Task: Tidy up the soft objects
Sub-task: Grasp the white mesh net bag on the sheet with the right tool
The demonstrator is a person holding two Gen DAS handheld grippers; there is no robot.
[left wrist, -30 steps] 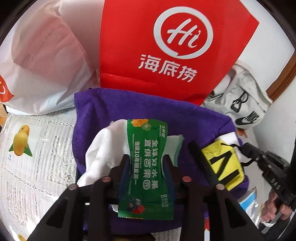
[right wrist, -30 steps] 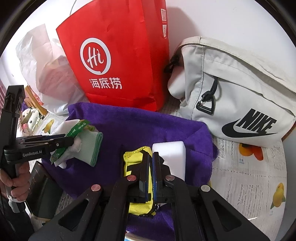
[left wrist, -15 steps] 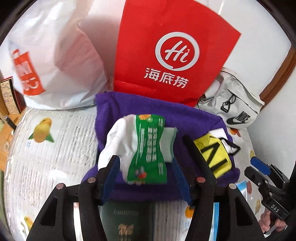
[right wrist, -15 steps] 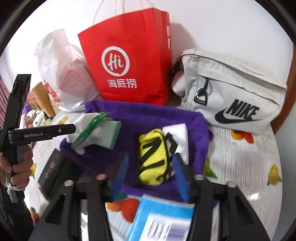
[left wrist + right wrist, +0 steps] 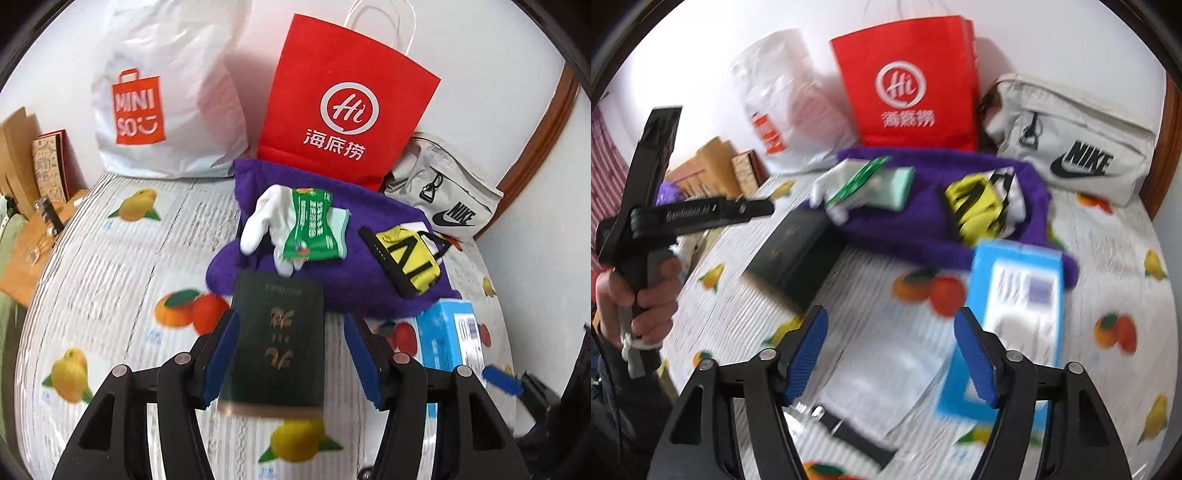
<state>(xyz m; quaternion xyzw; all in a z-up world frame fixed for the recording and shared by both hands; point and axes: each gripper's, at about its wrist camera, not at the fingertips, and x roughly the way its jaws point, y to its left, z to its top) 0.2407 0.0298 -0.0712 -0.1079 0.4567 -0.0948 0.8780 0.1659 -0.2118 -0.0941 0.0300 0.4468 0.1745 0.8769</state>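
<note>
Fruit prints, oranges and lemons among lines of small text, cover the cloth on the worktop (image 5: 110, 266). Nearest the left tool (image 5: 288, 354), a dark green booklet (image 5: 277, 343) with gold lettering too blurred to read lies on the cloth between the half-spread blue pads, which do not press on it. The right tool (image 5: 890, 354) has its jaws opening wide over bare cloth, nothing between them; a blue box (image 5: 1015, 302) lies just beside its right pad, the label blurred. A black strap (image 5: 849, 432) lies close under it.

Further on, a purple towel (image 5: 332, 280) is heaped on the worktop. On it rest the soft things: a white glove (image 5: 266, 218) under a green sachet (image 5: 310, 229) printed with Chinese characters, and a yellow pouch (image 5: 410, 258) with black stripes.

Behind the towel, against the white wall, stands a red paper bag (image 5: 347, 107) marked "Hi" with three Chinese characters; what it holds is hidden. To its left slumps a white plastic bag (image 5: 166, 92) reading "MINISO", something pinkish showing through. To its right lies a grey NIKE pouch (image 5: 447, 199), zipped. Brown boxes (image 5: 22, 173) stand at the far left edge.

A hand (image 5: 646, 291) grips the left tool's handle.
</note>
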